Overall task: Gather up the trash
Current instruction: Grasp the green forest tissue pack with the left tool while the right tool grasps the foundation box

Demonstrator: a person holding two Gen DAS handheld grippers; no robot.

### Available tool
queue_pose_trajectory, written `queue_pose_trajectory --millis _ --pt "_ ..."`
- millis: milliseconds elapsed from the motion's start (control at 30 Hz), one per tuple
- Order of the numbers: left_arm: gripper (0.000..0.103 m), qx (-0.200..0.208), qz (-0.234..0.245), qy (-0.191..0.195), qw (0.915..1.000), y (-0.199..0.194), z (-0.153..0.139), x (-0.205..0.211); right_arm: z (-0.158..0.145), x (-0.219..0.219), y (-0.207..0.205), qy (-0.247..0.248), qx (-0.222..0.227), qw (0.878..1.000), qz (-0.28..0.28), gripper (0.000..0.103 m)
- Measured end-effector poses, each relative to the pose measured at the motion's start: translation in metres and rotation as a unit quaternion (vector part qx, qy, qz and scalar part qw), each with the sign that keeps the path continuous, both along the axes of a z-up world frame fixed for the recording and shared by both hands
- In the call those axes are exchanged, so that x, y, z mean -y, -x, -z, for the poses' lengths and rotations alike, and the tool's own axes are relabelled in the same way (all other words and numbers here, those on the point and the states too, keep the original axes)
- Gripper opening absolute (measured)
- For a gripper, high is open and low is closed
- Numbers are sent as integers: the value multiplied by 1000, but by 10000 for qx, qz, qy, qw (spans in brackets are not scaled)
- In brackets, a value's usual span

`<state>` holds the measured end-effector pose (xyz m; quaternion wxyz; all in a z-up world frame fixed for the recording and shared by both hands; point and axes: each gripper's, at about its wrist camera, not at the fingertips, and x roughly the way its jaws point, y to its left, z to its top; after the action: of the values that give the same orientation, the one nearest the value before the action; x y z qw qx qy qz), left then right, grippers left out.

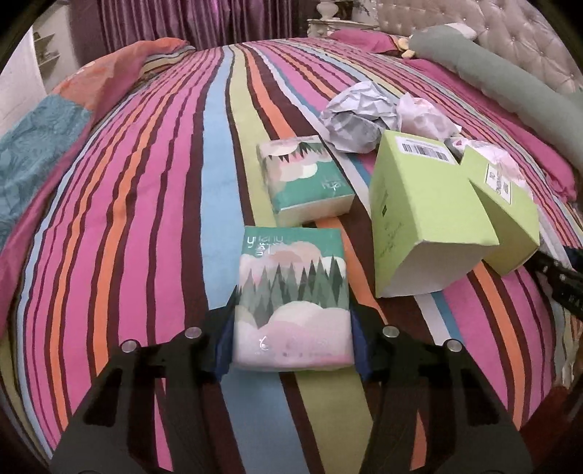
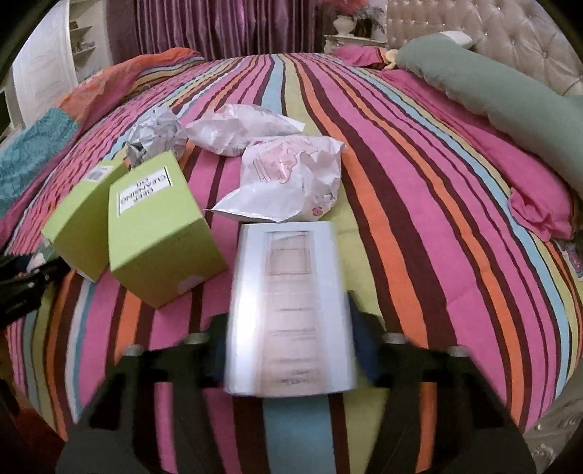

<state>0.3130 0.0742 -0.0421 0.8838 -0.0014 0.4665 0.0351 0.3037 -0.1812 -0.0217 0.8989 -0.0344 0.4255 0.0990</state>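
Observation:
My left gripper [image 1: 293,341] is shut on a tissue pack [image 1: 293,302] printed with green trees and pink clouds, held over the striped bedspread [image 1: 145,218]. A second, like pack [image 1: 304,178] lies just beyond it. My right gripper [image 2: 289,348] is shut on a white-grey box [image 2: 289,310], slightly blurred. Two lime green boxes [image 1: 426,215] [image 2: 160,229] lie side by side between the grippers. Crumpled grey paper [image 1: 357,116] [image 2: 155,133] and white wrappers with pink print [image 2: 291,178] [image 2: 240,127] lie further back.
A long grey-green bolster [image 2: 492,87] and a pink pillow [image 2: 535,197] lie along the tufted headboard [image 2: 510,32] at right. Folded orange and teal bedding [image 1: 43,146] sits at far left. Purple curtains [image 1: 182,18] and a nightstand stand behind the bed.

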Motion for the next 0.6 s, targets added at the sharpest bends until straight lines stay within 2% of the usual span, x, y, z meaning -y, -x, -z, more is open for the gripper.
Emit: queue_pose_trajectory --millis 333,600 --pt "50 195 -179 254 9993 28 -19 -5 -15 16 21 -663 -73 9978 57 45" --pt "50 267 -275 445 9983 73 -22 -7 -25 21 53 -1015 -55 9948 107 45"
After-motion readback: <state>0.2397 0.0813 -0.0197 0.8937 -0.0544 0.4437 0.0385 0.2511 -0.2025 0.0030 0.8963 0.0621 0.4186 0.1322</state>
